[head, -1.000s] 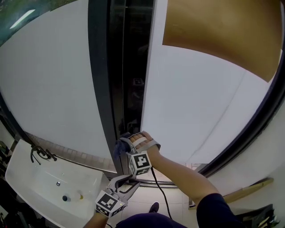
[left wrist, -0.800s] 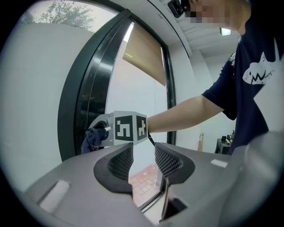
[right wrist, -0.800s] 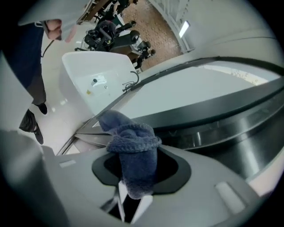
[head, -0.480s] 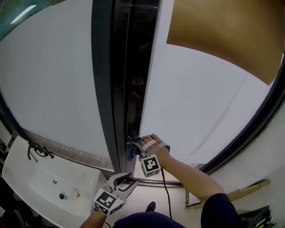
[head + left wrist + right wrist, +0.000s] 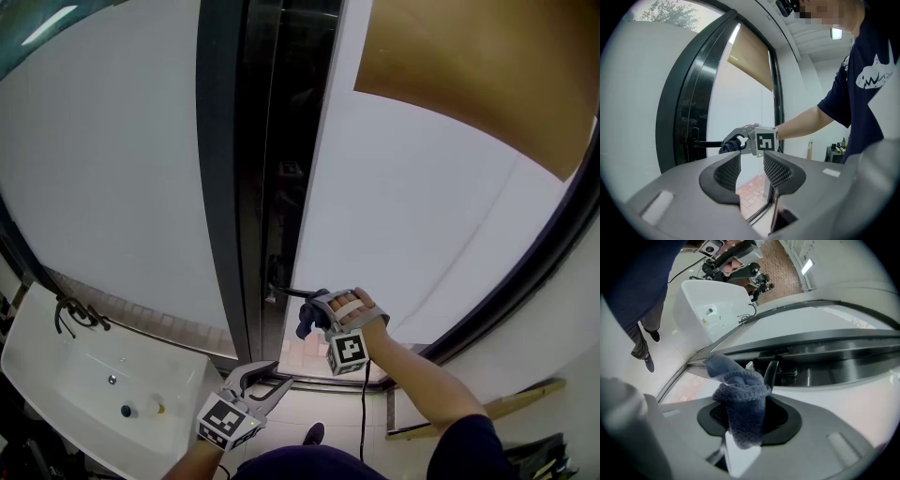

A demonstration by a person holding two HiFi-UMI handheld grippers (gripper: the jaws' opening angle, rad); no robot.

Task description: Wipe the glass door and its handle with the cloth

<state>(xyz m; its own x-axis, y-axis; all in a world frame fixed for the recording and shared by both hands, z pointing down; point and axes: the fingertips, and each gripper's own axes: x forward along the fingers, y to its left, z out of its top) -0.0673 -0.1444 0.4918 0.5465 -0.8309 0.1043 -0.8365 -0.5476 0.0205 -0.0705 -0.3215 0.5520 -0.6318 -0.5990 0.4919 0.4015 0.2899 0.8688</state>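
Note:
The glass door (image 5: 281,141) stands in a dark frame, and its black lever handle (image 5: 284,289) sticks out to the right. My right gripper (image 5: 316,316) is shut on a blue knitted cloth (image 5: 306,321) at the handle's free end. In the right gripper view the cloth (image 5: 740,397) bulges out of the jaws, with the handle (image 5: 771,373) just behind it. My left gripper (image 5: 266,375) hangs low below the door, open and holding nothing. The left gripper view shows its jaws apart (image 5: 752,168) and the cloth (image 5: 727,146) against the handle (image 5: 705,144).
A white sink (image 5: 56,394) with a dark tap (image 5: 73,317) stands at the lower left. Right of the door is a frosted panel (image 5: 412,206) with a brown blind (image 5: 478,75) above it. A wooden stick (image 5: 511,403) lies on the floor at the right.
My right gripper has slid the cloth right and down, from the door edge out along the handle to its free end. The left gripper has hardly moved.

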